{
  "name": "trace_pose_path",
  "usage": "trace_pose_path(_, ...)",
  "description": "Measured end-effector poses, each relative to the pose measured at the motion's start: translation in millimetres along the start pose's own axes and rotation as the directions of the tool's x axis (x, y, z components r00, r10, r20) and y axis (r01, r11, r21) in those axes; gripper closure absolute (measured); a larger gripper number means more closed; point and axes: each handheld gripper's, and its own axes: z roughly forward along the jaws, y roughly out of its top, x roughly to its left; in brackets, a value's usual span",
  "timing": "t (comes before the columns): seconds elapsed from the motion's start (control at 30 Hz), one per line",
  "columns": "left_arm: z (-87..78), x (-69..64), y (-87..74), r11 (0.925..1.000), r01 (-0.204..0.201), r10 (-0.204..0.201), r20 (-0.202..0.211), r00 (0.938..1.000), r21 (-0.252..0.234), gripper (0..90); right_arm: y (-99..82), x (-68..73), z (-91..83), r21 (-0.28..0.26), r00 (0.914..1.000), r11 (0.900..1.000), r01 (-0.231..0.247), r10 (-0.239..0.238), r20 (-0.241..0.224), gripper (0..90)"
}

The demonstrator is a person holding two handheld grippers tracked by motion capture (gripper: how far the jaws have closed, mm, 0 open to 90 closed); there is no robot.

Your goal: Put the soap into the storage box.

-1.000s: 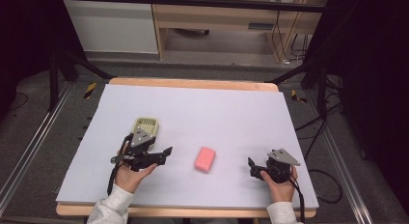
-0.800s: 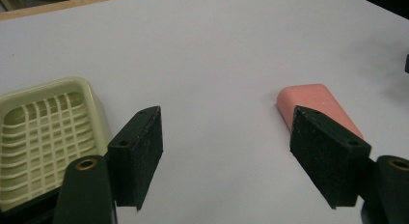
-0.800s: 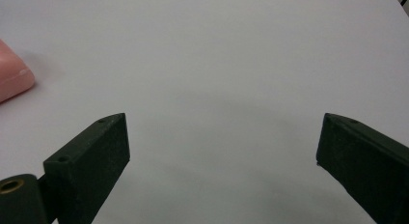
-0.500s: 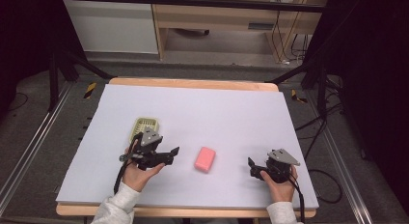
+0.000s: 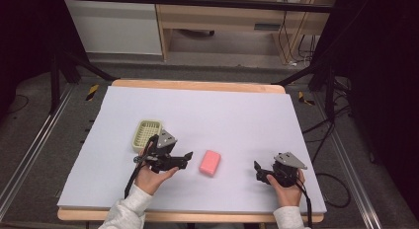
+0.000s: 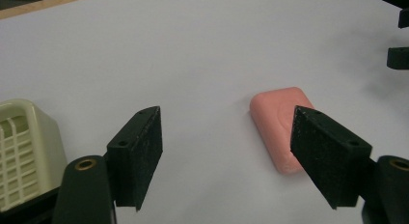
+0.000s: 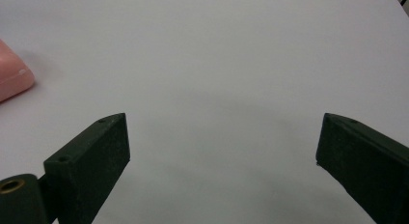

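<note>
Soap [image 5: 210,162], a pink rounded bar, lies flat on the counter [image 5: 237,115] between the two tools. Compared with a second ago, the left tool [image 5: 187,158] has moved toward the soap and away from the basket [image 5: 146,133], which is now more uncovered; its jaws stand apart with nothing between them. The right tool [image 5: 258,171] has not moved, its jaws wide apart over bare counter. The basket is cream plastic with a grid bottom. A smooth pale sheet covers the wooden counter; the floor around is dark grey.
</note>
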Motion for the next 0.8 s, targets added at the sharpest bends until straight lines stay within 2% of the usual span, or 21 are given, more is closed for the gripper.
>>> trace_pose_path(0.23,7.8,-6.0,2.3,0.9999,0.001,-0.002,0.017,0.9999,0.015,26.1,0.0,0.1,-0.1,0.001,1.0,1.0,0.0,0.0,0.0,5.1)
trace_pose_path(0.43,15.0,-12.1,5.6,0.9993,-0.014,0.013,0.021,0.9997,0.036,25.7,0.0,0.1,-0.1,0.001,1.0,1.0,0.001,-0.001,0.0,5.1)
trace_pose_path(0.8,26.1,-18.5,6.2,0.9987,-0.011,0.009,0.031,0.9995,0.049,25.6,0.0,0.2,-0.2,0.001,1.0,1.0,0.0,0.0,0.001,5.1)
